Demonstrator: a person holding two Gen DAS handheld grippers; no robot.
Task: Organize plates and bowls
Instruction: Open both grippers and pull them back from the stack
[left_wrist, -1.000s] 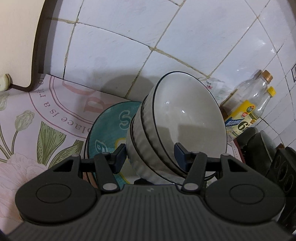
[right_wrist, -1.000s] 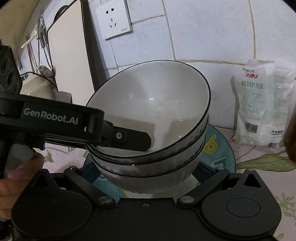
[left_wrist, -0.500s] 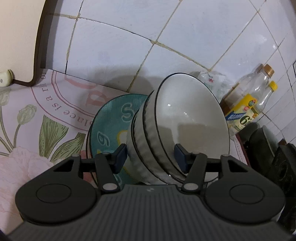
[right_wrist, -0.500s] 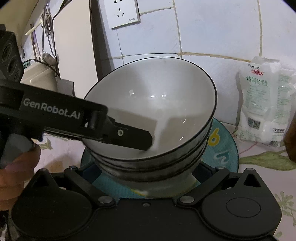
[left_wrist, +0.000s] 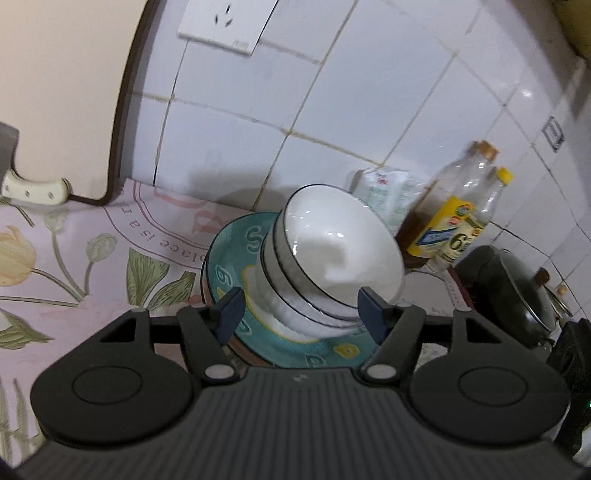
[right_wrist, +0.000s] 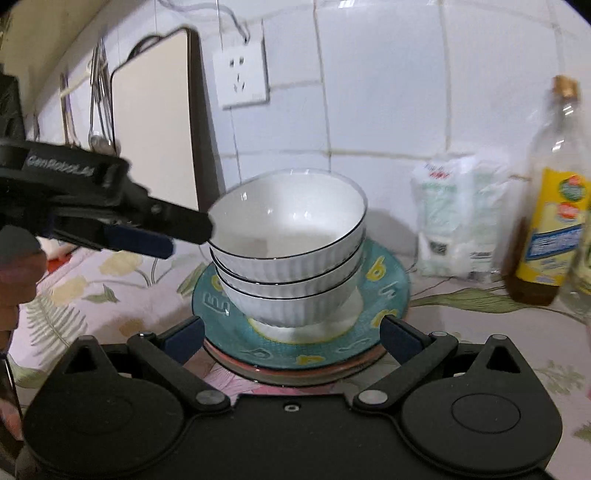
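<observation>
Three white ribbed bowls with thin black rims (right_wrist: 291, 258) sat one inside the other, mouths facing up. The stack stood straight on a round teal plate with yellow and white letters (right_wrist: 384, 291). That plate lay flat on more plates, and a red-brown edge showed under it.

The plates rested on a pink counter cover with flowers and green leaves (left_wrist: 74, 258), close to the back edge by the wall. The wall was made of white square tiles (left_wrist: 369, 92). A white wall socket (right_wrist: 242, 75) was fixed above the bowls. A cream cutting board with a dark rim (right_wrist: 155, 129) leaned on the wall at the left end.

At the right end of the counter stood a white plastic bag with print (right_wrist: 458, 218), a clear glass bottle with a yellow label and brown liquid at the bottom (right_wrist: 550, 229), and a black pot with a lid (left_wrist: 517, 288).

The left gripper (left_wrist: 299, 308) had its jaws opening, spread clear of the bowls and touching nothing. The right gripper (right_wrist: 291, 338) had its jaws spread wide by the near rim of the plates, and held nothing.
</observation>
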